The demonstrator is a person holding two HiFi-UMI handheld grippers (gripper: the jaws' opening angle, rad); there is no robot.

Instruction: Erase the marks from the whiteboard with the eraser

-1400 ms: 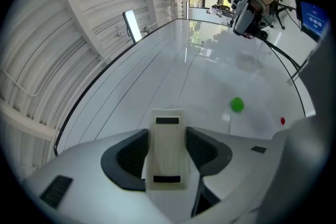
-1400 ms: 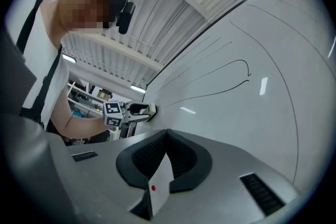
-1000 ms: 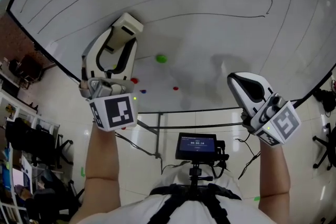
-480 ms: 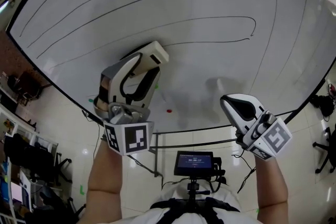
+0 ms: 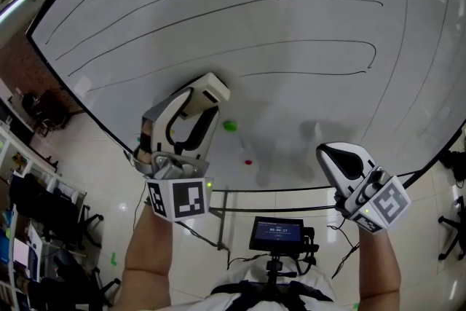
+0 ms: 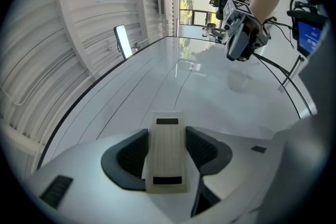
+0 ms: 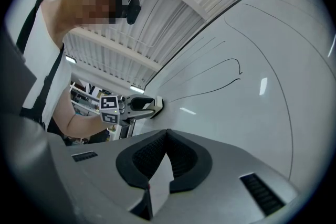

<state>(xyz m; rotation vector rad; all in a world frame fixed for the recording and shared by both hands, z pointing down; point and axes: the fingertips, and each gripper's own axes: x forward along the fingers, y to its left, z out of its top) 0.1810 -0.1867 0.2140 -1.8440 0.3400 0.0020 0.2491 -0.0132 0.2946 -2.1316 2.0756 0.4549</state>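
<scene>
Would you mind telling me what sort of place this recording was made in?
Probably an office or lab workroom: a large white whiteboard with black lines, black swivel chairs, and a glossy white tiled floor.

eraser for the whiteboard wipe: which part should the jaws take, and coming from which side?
Pinch the eraser across its two long side edges, near mid-length, coming from its back, opposite the wiping face. It is a flat, narrow block, so those parallel sides suit the jaws and the wiping face is left free toward the whiteboard. The left gripper holds it this way.
</scene>
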